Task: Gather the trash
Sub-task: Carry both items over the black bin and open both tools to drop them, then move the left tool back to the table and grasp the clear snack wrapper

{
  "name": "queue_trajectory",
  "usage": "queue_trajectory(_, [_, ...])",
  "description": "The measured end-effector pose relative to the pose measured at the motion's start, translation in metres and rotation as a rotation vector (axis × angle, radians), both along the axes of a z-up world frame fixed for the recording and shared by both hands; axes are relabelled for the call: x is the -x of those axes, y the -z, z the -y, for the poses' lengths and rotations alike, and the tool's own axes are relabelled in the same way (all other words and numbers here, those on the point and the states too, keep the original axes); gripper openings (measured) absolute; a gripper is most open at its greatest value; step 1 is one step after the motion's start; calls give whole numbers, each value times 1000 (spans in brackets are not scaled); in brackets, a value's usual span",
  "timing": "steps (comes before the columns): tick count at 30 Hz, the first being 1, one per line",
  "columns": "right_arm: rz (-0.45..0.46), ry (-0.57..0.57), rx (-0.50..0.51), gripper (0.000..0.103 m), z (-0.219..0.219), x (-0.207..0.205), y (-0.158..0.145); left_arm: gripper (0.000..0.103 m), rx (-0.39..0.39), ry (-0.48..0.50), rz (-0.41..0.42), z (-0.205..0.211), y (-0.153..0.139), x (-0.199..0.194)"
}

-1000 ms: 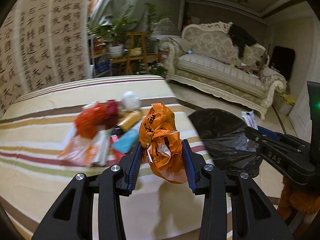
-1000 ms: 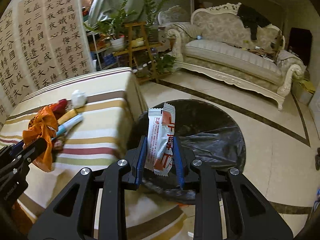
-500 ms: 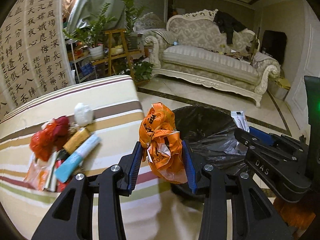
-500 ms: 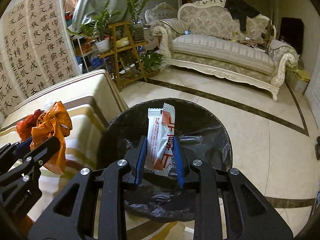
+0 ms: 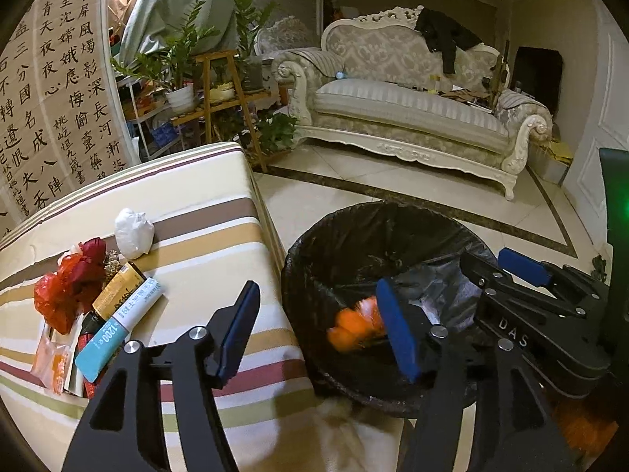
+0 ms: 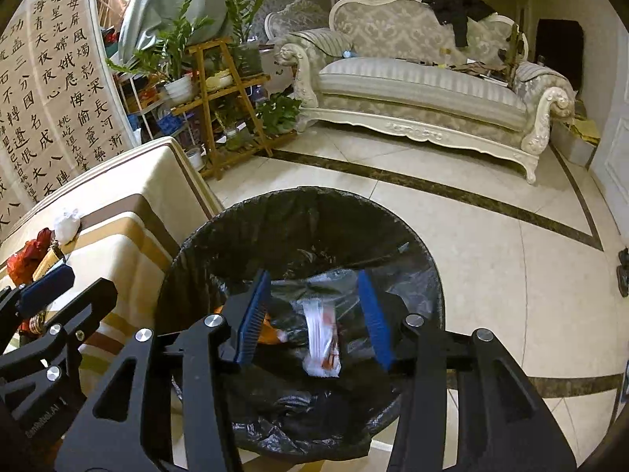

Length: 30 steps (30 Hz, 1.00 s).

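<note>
Tiled floor carries a black-lined bin (image 6: 302, 314) below both spread grippers, just opening: right gripper (image 6: 314, 316) over a white wrapper (image 6: 322, 344); left gripper (image 5: 318, 332) beside an orange bag (image 5: 354, 328), whose view alone shows the blue tube (image 5: 118, 330).

A cream carved sofa (image 5: 409, 118) lines the far wall; potted plants (image 5: 184, 63) crowd wooden shelves (image 6: 228, 106) beside a calligraphy screen (image 5: 51, 90), over pale tiled floor (image 6: 491, 244).

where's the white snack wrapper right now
In the right wrist view, the white snack wrapper is inside the black-lined bin, below the open right gripper.
</note>
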State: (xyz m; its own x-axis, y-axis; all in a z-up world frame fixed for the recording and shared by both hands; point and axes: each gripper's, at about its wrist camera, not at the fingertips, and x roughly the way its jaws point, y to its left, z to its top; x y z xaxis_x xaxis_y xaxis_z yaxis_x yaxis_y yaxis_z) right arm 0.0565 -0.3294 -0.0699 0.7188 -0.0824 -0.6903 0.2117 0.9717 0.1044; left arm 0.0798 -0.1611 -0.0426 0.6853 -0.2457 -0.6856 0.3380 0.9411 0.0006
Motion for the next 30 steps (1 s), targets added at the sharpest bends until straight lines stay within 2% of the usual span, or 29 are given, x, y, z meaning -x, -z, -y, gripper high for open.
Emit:
queue_trajectory(13, [31, -18, 6, 49, -17, 15, -15, 65, 11, -68, 23, -29, -13, 10])
queue_trajectory(20, [36, -89, -14, 50, -49, 20, -20, 65, 10, -143, 28, -66, -19, 19])
queue_trajectory(30, [33, -203, -20, 50, -101, 22, -26, 65, -1, -299, 36, -133, -22, 33])
